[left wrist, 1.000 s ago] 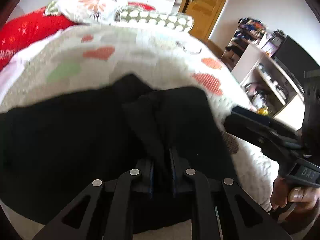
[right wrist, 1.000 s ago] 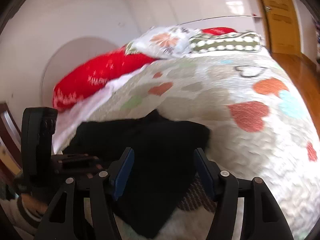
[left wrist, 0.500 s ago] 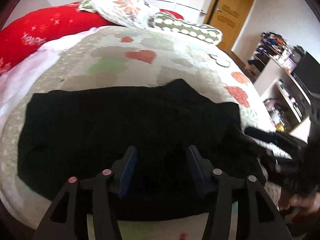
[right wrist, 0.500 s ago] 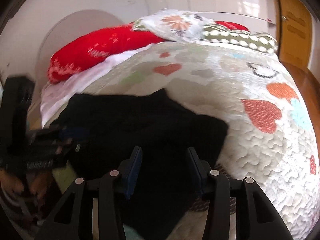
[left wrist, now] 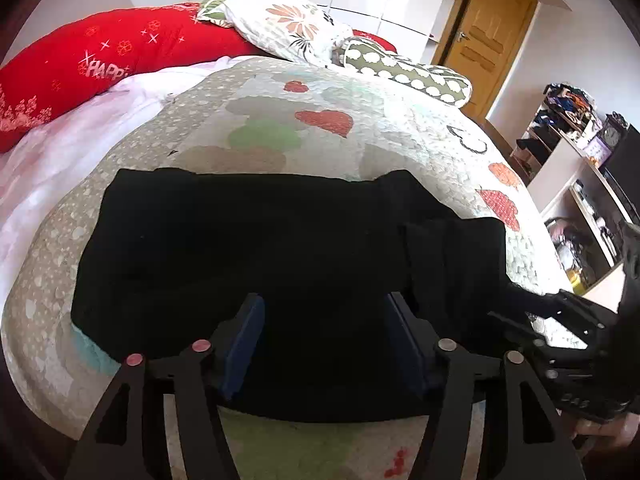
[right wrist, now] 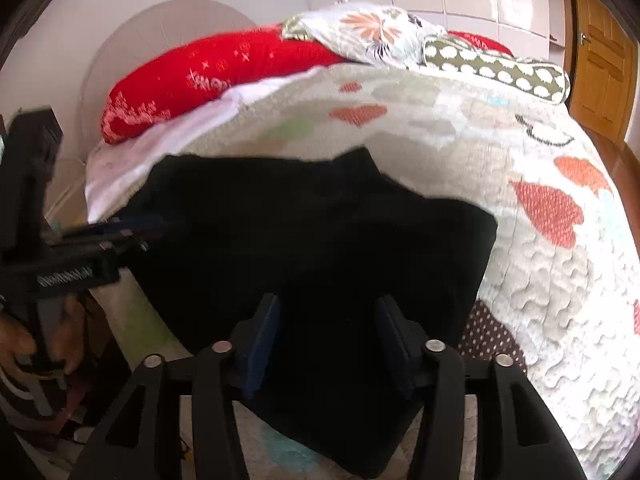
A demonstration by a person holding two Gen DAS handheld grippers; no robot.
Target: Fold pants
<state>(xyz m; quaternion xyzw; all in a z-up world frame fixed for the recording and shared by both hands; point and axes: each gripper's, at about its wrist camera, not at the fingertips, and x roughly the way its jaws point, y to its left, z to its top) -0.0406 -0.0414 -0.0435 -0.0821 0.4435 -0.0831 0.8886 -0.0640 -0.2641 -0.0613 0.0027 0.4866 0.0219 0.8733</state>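
Quilted bed (left wrist: pixel 400 136) carries black pants (left wrist: pixel 248 240) (flat, folded); left tongs (left wrist: pixel 324 320) and right tongs (right wrist: pixel 328 320) both spread, gripping nothing.

Your left gripper (left wrist: pixel 326 338) and right gripper (right wrist: pixel 330 346) are black frames with silver rivets at six o'clock, blue-padded fingers (left wrist: pixel 244 332), and white lettering.

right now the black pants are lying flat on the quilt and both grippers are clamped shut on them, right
Not quite. The black pants do lie flat on the quilt, but the left gripper and right gripper are open, jaws apart. Each wrist view shows it.
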